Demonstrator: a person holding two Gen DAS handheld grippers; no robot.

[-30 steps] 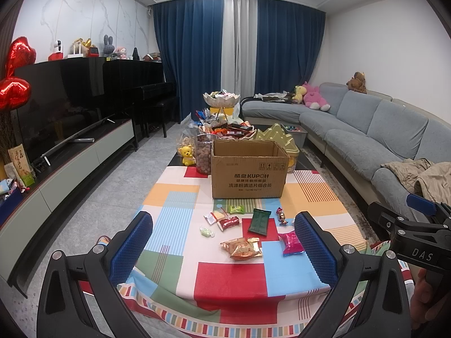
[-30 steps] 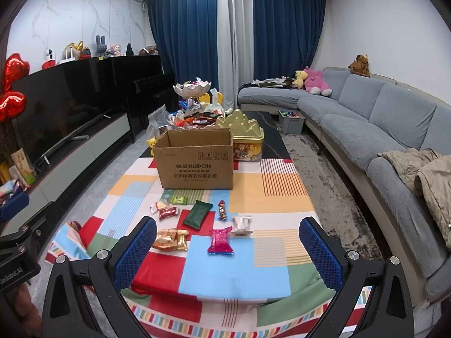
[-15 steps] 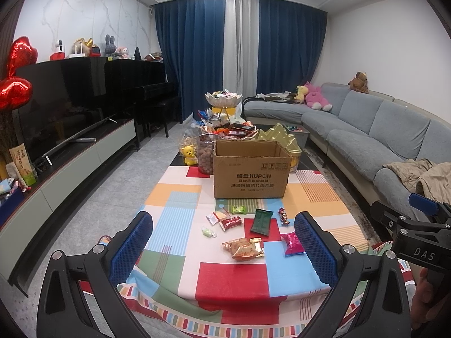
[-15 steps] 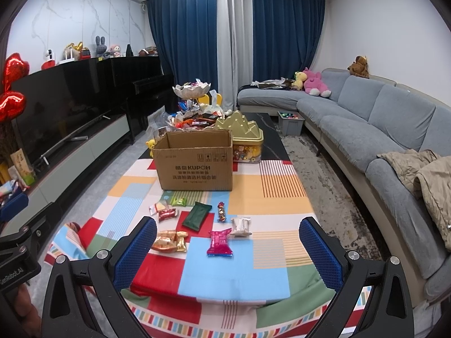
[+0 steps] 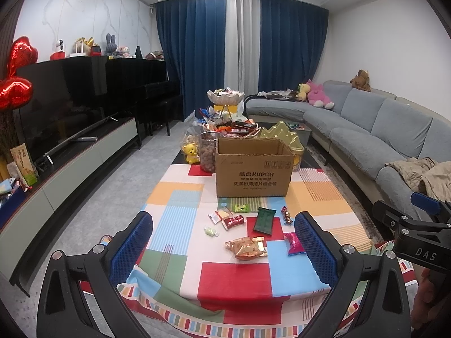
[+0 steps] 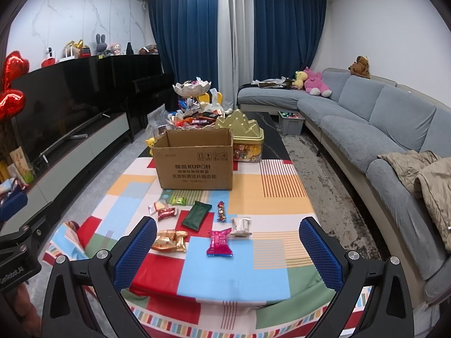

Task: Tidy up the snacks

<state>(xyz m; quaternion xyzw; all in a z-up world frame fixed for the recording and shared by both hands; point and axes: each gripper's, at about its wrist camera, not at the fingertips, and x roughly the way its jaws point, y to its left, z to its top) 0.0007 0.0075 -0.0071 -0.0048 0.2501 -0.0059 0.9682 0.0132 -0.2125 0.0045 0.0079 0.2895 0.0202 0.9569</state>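
Both tools wide and empty: left tool [image 5: 222, 249] low in its frame, right tool [image 6: 228, 249] likewise, neither touching anything. Snacks loose mid-frame on the bench [image 6: 234, 270], in front of the open box [image 6: 197, 163]: gold packs [image 6: 169, 240], pink pack [image 6: 220, 242], green pack [image 6: 196, 215]. Likely trouble: slick, flat wrappers sliding on the cloth, or two neighbours pinched together.
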